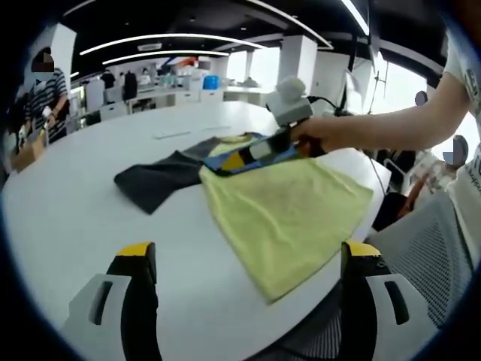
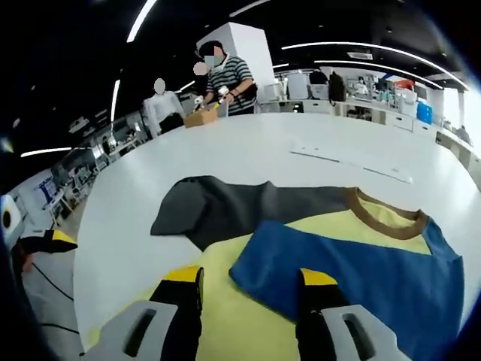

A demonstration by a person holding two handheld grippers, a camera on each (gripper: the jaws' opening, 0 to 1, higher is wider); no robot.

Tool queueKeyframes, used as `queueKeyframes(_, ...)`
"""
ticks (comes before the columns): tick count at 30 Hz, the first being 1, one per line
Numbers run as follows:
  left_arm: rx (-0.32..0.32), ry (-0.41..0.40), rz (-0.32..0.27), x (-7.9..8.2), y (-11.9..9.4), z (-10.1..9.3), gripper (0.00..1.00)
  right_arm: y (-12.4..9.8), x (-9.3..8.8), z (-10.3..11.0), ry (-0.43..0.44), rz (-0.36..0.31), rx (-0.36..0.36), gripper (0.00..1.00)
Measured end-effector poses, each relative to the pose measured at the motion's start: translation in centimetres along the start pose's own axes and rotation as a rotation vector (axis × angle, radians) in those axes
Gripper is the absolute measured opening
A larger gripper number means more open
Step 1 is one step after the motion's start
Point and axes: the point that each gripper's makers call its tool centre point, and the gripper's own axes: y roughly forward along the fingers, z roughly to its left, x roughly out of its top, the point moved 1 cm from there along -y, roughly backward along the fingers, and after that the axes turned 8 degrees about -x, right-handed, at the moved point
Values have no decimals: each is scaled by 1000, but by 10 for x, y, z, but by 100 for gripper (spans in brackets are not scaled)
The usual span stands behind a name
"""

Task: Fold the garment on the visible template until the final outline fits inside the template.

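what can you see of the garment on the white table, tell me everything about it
The garment is a soft knit T-shirt in colour blocks: yellow body, blue panel, dark grey sleeve and a brown ribbed collar. It lies flat but partly folded on the round white table, the blue part turned over the yellow, the grey sleeve spread out sideways. In the left gripper view the right gripper, held in a hand, sits at the blue fold. The left gripper is open, short of the yellow hem.
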Motion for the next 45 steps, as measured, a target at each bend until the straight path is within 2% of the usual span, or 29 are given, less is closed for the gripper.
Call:
queueKeyframes(11,13,5,3,2,0,2,99,-23,7,-38,-55,-37,-79,74)
queueKeyframes(18,12,13,-1,6,2,1,99,-39,2,-60,-42,-40,-103,80)
queueKeyframes(30,26,4,1,7,2,6,99,-75,-14,-105,-61,-41,-184,70)
queueKeyframes(36,44,-22,-15,12,2,17,98,-93,-21,-126,-67,-47,-223,65)
queueKeyframes(45,74,-34,-14,16,3,37,94,-116,-42,-158,-57,-36,-285,55)
